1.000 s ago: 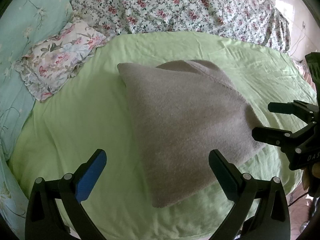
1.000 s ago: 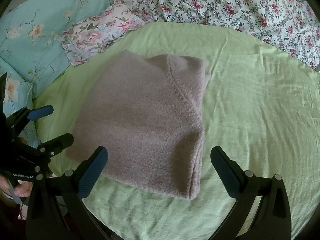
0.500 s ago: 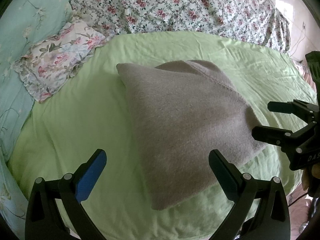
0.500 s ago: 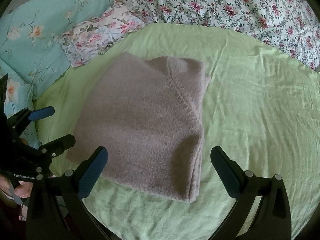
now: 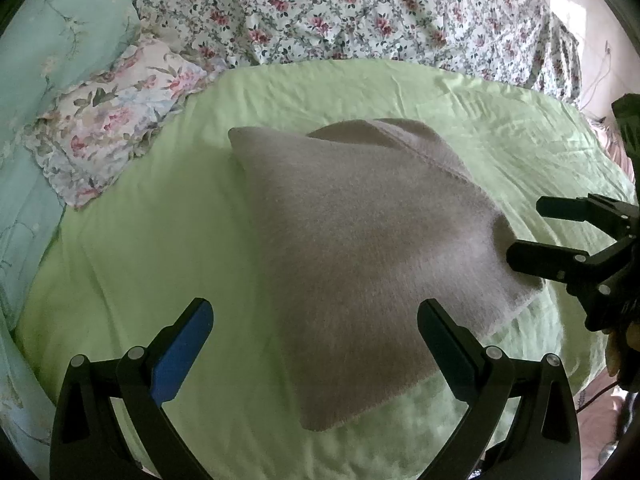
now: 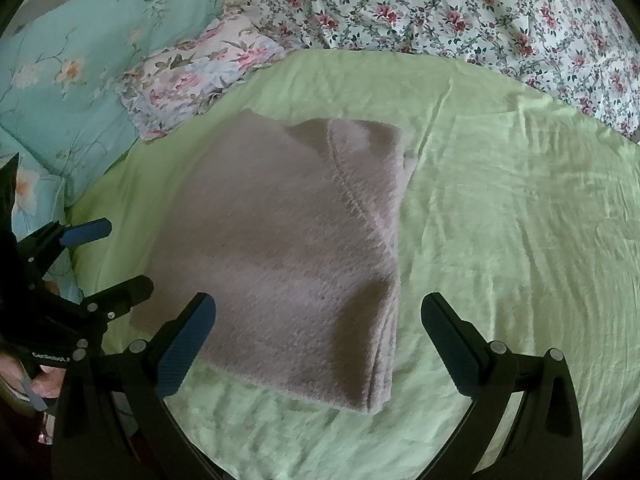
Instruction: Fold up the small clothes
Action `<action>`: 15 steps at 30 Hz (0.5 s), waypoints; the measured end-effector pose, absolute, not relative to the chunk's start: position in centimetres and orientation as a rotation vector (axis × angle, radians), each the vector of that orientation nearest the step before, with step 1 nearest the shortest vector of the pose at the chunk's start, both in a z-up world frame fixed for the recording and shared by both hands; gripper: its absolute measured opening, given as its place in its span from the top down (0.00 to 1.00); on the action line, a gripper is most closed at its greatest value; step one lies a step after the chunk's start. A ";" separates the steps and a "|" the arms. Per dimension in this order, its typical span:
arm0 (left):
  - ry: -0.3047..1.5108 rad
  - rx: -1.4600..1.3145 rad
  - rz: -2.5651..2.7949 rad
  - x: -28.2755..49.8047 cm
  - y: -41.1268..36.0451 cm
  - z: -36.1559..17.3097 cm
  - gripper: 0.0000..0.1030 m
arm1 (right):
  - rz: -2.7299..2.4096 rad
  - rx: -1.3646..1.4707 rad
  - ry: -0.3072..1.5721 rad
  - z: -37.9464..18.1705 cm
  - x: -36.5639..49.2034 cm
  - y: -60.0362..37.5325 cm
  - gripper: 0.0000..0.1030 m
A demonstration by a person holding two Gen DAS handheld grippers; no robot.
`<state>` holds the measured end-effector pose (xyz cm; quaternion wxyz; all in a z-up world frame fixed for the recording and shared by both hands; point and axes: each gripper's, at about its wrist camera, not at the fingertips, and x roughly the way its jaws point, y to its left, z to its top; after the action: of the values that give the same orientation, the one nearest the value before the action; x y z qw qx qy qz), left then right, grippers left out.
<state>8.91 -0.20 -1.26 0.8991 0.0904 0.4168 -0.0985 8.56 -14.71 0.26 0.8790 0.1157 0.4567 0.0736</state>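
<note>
One folded garment [image 5: 360, 248], grey-brown fuzzy knit, lying flat on the light green sheet [image 5: 160, 240] of a bed, roughly mid-sheet. Folded into a rough square w/ a stitched seam running diagonally across the top layer, layered edges stacked at the near right corner in the right wrist view [image 6: 376, 380].

Two grippers, both w/ jaws spread wide & holding nothing. Left gripper [image 5: 314, 344] hovering over the near edge of the garment, blue pad on one finger, not touching the cloth as far as can be seen. Right gripper [image 6: 318, 344] likewise above the near edge from the other side. Each one visible in the other's cam at the frame edge: right one [image 5: 560, 236] just beside the garment's right corner, left one [image 6: 100, 256] near its left edge. Bit of a hand [image 6: 40, 380] on the left gripper's handle.

No containers anywhere.

Around: one floral frilled pillow [image 5: 116, 120] at the far left of the sheet, one teal flowered pillow [image 6: 80, 60] beside it, one rose-print quilt [image 5: 360, 12] across the back. Nothing lying on top of the garment
</note>
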 end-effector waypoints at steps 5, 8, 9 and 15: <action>0.856 0.191 -0.198 9.6 -0.2 -1.1 0.01 | 0.155 0.244 0.941 0.4 9.0 -14.9 0.01; 0.857 0.190 -0.191 9.8 -0.2 -1.0 0.01 | 0.156 0.244 0.938 0.4 9.3 -14.9 0.01; 0.856 0.192 -0.187 10.0 -0.2 -1.0 0.01 | 0.157 0.245 0.938 0.4 9.4 -15.0 0.01; 0.849 0.200 -0.176 10.0 -0.4 -0.7 0.01 | 0.162 0.249 0.939 0.4 9.5 -15.0 0.01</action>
<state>9.97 -0.41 -0.69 0.9027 0.0969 0.4105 -0.0852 9.47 -15.00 0.40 0.8812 0.1197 0.4505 0.0780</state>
